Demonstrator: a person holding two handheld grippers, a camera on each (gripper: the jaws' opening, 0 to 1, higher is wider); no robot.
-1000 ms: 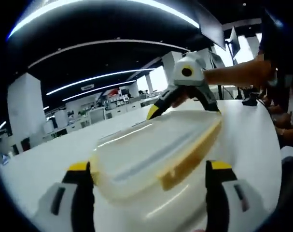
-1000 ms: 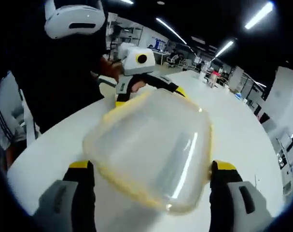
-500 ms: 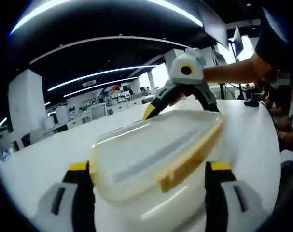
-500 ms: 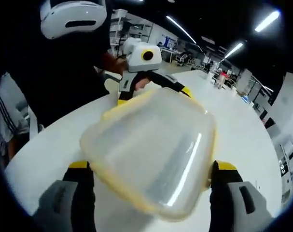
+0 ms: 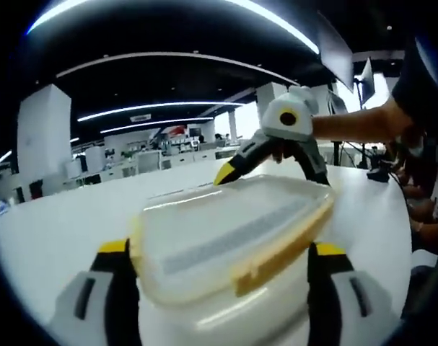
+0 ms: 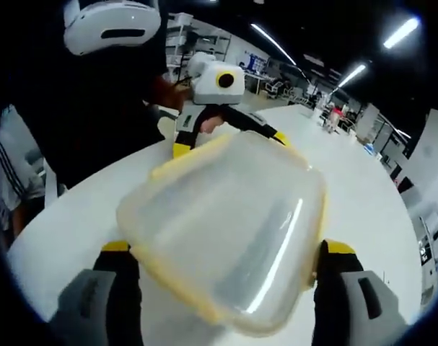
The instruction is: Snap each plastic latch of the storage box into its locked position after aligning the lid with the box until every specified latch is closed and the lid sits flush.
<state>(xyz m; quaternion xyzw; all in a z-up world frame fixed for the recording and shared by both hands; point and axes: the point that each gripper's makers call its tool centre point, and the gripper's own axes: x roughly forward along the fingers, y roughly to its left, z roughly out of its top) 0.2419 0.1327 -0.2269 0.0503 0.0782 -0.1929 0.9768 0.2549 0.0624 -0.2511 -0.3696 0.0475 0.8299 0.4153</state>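
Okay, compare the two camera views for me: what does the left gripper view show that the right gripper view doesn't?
Left gripper view alone: the yellow latch on the lid's near edge, standing out from the box, and the groove along the lid. Right gripper view alone: a white headset on the person. Both: the translucent storage box on the white table, between each view's own open jaws, with the other gripper at its far side.

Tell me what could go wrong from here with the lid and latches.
1. The lid looks tilted on the box in the left gripper view, so a latch snapped now could lock it crooked.
2. The left tool and right tool straddle opposite ends with jaws spread; uneven pressure might slide the box across the smooth white table.
3. The yellow latch sticks out unlocked and could catch on a jaw.
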